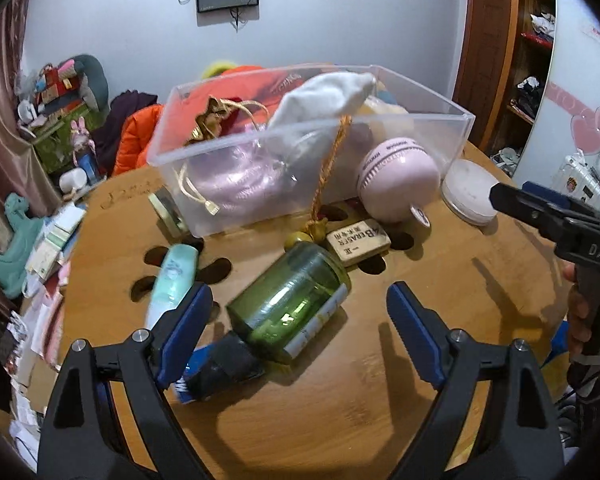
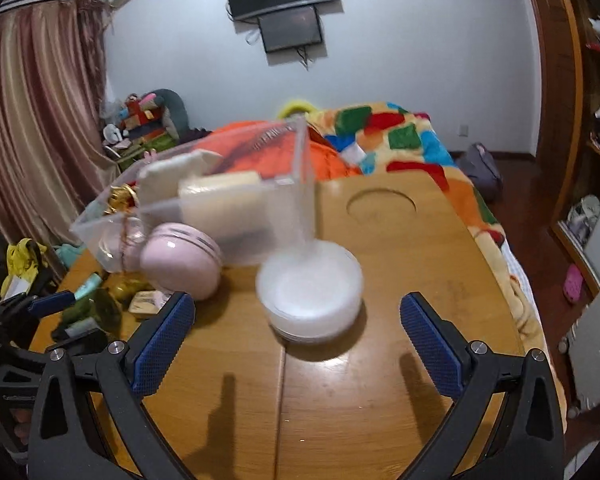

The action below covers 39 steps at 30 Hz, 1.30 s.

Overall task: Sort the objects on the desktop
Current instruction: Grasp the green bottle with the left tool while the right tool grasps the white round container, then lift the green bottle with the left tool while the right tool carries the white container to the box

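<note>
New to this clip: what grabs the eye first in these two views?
The clear plastic bin mid-table, stuffed with pouches, with a pink round gadget leaning at its front. Nearer, a green glass jar lies on its side between the open fingers of the left tool. The right tool, also open, points at a white round case beside the bin's corner.

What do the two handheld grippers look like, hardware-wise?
Both the left gripper and the right gripper share one build: black plastic forked arms with silver pivot screws and blue ribbed finger pads. Seen from the left wrist, the right one's black body carries white "DAS" lettering.
</note>
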{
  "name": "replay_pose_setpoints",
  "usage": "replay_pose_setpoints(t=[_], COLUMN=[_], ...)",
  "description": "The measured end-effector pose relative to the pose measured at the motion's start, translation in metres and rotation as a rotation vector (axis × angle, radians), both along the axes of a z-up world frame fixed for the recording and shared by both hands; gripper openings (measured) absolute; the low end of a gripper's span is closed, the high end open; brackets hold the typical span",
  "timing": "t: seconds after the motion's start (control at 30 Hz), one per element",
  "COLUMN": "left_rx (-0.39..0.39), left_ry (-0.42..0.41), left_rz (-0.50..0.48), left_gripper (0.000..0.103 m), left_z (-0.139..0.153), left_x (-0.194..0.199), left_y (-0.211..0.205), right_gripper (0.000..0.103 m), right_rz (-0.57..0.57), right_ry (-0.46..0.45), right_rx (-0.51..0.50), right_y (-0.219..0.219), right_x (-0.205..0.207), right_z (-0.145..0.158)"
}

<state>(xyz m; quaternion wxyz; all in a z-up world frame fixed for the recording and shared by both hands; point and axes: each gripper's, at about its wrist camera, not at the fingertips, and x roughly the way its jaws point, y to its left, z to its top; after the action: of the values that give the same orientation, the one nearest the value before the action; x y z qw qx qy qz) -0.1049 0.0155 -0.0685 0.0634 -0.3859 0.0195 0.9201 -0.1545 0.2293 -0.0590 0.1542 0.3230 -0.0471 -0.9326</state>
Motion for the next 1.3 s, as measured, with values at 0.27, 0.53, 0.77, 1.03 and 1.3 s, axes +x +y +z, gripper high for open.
replay_pose_setpoints(t=[0.27,0.53,0.77,1.03,1.3], left_rx=[0.021,0.035,0.034,0.054,0.072], left_ry=[0.001,0.009,0.031,0.054,0.080], left_rz=[0.011,-0.028,-0.035,-0.017,-0.006], left_gripper=[0.085,0.070,0.060,0.059,0.049], left_z=[-0.010,-0.013,-0.013,-0.007,0.006], left_x=[0.001,0.000,0.004,0.009,0.014], left_y=[0.006,0.013,0.021,0.022,0.016], right_gripper=[0.102,0.101,0.082,0.063,0.063], right_rz=[-0.016,0.049,0.045,0.028,0.000], right_ry=[-0.088,-0.145,-0.130,-0.117,-0.067], right_rx=[-0.042,-0.020,0.069,0.072,0.032], right_y=[0.008,-0.004,-0.016,-0.014,-0.006], right_x=[-0.022,-0.035,-0.033,-0.030,-0.020], right_z=[-0.017,-0.020,-0.020,-0.018,-0.013])
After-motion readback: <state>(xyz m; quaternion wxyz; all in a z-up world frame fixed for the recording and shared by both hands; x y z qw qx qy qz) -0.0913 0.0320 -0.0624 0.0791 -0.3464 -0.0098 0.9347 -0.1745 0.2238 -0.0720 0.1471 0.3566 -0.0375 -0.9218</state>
